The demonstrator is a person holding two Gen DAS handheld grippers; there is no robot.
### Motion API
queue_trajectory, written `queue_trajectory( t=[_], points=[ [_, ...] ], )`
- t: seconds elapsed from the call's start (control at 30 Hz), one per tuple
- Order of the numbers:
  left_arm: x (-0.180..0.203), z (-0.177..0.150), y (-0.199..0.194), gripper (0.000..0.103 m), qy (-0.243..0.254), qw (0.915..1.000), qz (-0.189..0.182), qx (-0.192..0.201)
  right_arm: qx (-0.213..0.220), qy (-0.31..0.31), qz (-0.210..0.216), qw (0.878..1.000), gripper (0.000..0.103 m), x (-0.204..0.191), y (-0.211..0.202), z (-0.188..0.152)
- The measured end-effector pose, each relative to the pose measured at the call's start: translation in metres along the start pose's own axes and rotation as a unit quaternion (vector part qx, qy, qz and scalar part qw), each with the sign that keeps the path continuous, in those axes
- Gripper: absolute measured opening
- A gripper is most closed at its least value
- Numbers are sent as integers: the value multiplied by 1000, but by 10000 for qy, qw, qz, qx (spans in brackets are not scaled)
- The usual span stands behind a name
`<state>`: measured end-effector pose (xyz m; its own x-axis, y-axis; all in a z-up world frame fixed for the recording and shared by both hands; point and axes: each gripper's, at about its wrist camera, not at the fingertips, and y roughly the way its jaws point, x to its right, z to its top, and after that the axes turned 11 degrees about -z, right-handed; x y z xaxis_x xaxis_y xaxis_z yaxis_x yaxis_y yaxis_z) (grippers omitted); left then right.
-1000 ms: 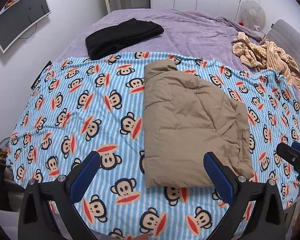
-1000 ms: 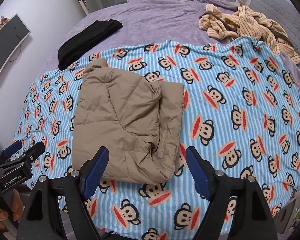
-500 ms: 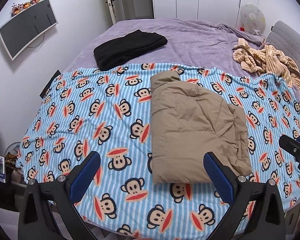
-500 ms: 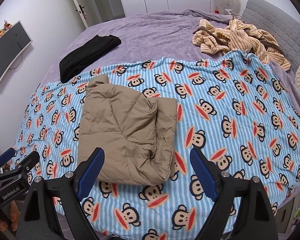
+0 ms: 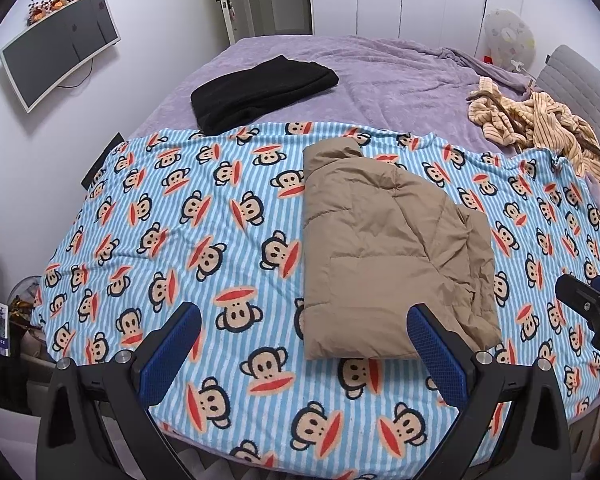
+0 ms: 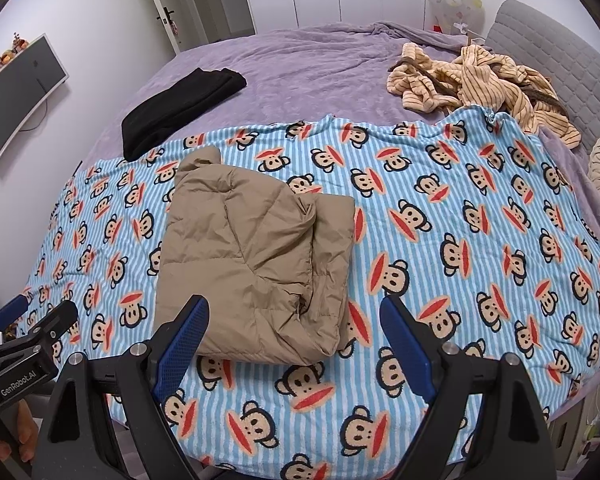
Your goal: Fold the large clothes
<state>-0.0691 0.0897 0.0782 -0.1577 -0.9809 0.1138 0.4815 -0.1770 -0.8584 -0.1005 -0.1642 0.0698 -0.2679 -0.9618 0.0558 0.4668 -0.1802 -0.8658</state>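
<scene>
A tan puffer jacket [image 5: 388, 248] [image 6: 256, 264] lies folded into a compact rectangle on the blue striped monkey-print blanket [image 5: 180, 240] [image 6: 460, 240]. My left gripper [image 5: 300, 344] hovers open above the blanket's near edge, nothing between its blue pads; the jacket's near corner sits just beyond its right finger. My right gripper [image 6: 296, 344] is also open and empty, held back from the jacket's near edge. Each gripper shows at the other view's side: the right one [image 5: 592, 304] and the left one [image 6: 32, 328].
A folded black garment [image 5: 260, 88] [image 6: 180, 108] rests on the purple bedspread [image 5: 380, 76] behind the blanket. A crumpled tan striped garment [image 5: 540, 128] [image 6: 472, 80] lies at the far right by the grey headboard [image 6: 548, 52]. A monitor [image 5: 56, 48] hangs on the left wall.
Both grippers have drawn up and back from the bed, so the jacket and blanket look smaller and more of the room shows. The jacket has not moved.
</scene>
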Motion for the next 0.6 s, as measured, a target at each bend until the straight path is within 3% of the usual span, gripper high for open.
queue_trajectory(
  t=[0.6],
  points=[
    [-1,-3,0,103,-24,10000,10,-6,-4,19,-16,10000,89,-2,-1,-2]
  ],
)
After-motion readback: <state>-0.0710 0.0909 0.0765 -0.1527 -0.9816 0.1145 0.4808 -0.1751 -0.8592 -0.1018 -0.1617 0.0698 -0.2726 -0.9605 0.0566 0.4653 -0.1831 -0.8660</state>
